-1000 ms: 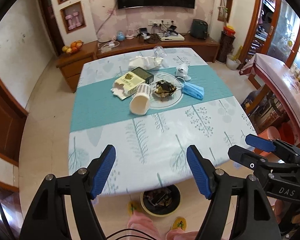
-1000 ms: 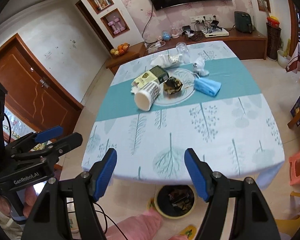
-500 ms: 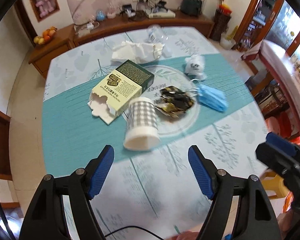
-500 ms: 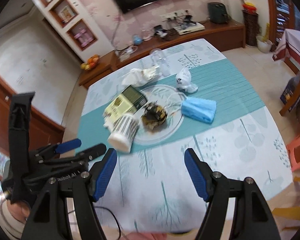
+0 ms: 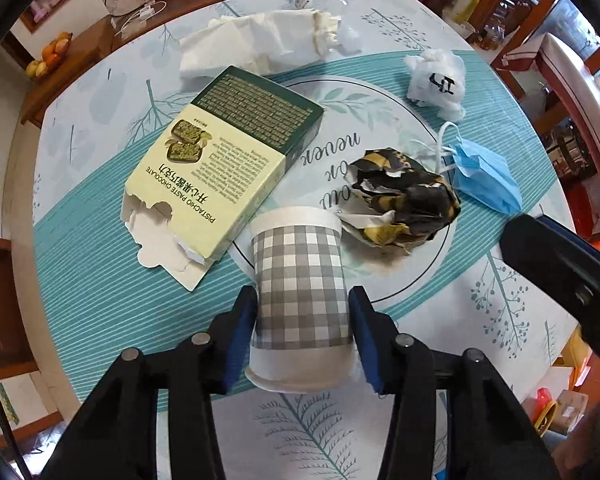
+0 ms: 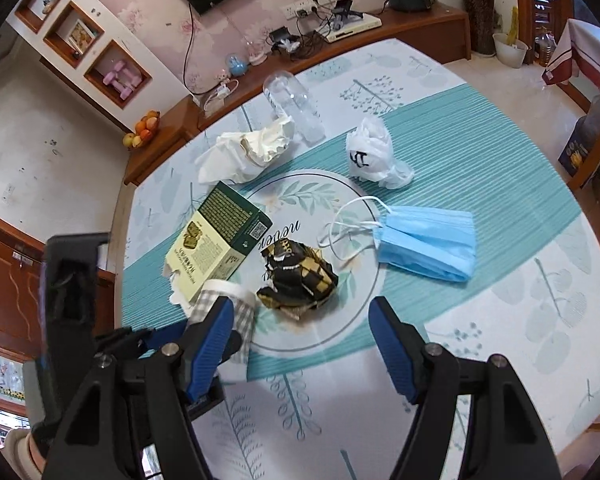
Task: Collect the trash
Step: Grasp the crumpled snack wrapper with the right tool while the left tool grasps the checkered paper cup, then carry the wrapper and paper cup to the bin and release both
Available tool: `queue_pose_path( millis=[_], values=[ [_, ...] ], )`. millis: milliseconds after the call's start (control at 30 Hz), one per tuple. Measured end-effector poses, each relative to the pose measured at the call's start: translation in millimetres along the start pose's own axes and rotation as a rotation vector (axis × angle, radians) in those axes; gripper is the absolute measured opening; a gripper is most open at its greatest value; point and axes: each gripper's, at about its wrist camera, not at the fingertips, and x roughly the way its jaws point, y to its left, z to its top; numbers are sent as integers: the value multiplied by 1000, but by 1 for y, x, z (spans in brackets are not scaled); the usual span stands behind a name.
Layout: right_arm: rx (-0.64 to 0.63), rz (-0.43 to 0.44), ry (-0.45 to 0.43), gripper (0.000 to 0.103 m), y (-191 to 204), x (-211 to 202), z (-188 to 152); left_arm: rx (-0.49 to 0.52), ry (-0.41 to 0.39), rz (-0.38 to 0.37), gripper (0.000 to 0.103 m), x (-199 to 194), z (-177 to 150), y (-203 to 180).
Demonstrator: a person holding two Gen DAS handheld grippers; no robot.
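Trash was seen clustered at the middle of the table (image 5: 100, 320), on the teal band and the printed ring, while the near part of the cloth lay bare and the far edge ran close along a wooden sideboard (image 6: 420, 24). Open cloth was also left to the right of the mask (image 6: 428, 244). The cup (image 5: 300, 292) lay on its side, its long axis running away from the left camera, its rim nearest the camera and its base toward the box (image 5: 224, 160), which it seemed to touch. The left gripper (image 5: 302, 320) was set astride the cup with its jaws closing; both blue pads (image 5: 244, 320) were seen right at the cup's sides, though whether they already pressed could not be judged for certain. The right gripper (image 6: 302, 340) was held wide apart with nothing between its fingers, above the wrapper (image 6: 296, 280), which lay just right of the cup. Beyond lay a bag (image 6: 374, 156), napkins (image 6: 248, 152) and a clear bottle (image 6: 292, 108), the bottle lying on its side near the far edge.
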Motion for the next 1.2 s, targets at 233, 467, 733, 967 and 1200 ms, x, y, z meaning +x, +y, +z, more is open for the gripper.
queue_pose_path(
  millis=[233,467,733,967,1200],
  values=[
    [32,7,42,71,0,32,4,-50,-45,-93,30,-6,-11,21],
    [104,0,83,70,-6,61,1,-105,-55,-151,28,-15,-25,38],
    [118,71,75,49,-8,63,-10,-124,-42,-154,29,-17,-33,44],
    [114,117,74,48,-9,31,-35,-115,-63,-138,29,-34,-51,41],
    [74,155,32,48,-16,-21,-59,-143,-120,-125,29,-72,-80,30]
  ],
)
